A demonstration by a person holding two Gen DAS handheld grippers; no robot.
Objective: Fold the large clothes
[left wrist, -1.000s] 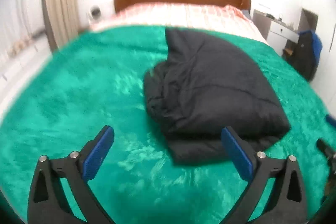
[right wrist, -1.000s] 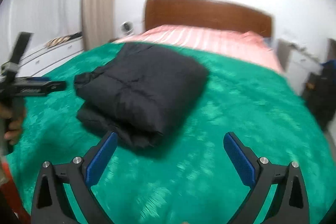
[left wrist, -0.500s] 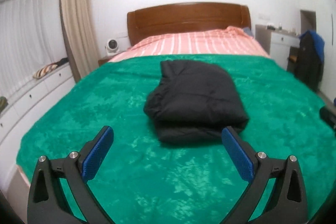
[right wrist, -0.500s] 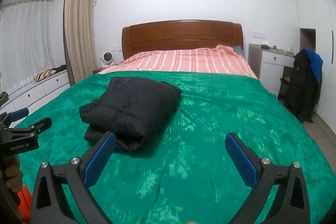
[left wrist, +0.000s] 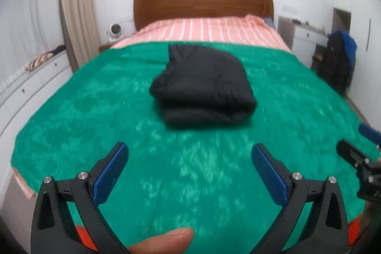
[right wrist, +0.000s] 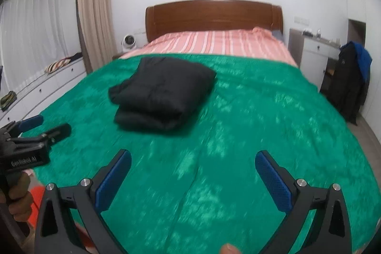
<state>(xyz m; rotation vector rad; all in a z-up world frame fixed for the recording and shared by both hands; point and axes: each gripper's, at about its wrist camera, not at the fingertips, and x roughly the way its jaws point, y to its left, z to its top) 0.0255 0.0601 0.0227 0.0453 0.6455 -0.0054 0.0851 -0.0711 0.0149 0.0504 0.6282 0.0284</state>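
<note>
Now that both cameras have drawn back from the black folded garment (left wrist: pixel 204 87), which lies at twelve o'clock on the green bedspread (left wrist: pixel 71 111), left tongs (left wrist: pixel 189 173) and right tongs (right wrist: pixel 193 180) hang wide and empty, so folding looks finished

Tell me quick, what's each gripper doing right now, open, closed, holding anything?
Left gripper: open, holding nothing, above the green blanket.
Right gripper: open, holding nothing; the folded black jacket lies apart on the bed.
</note>
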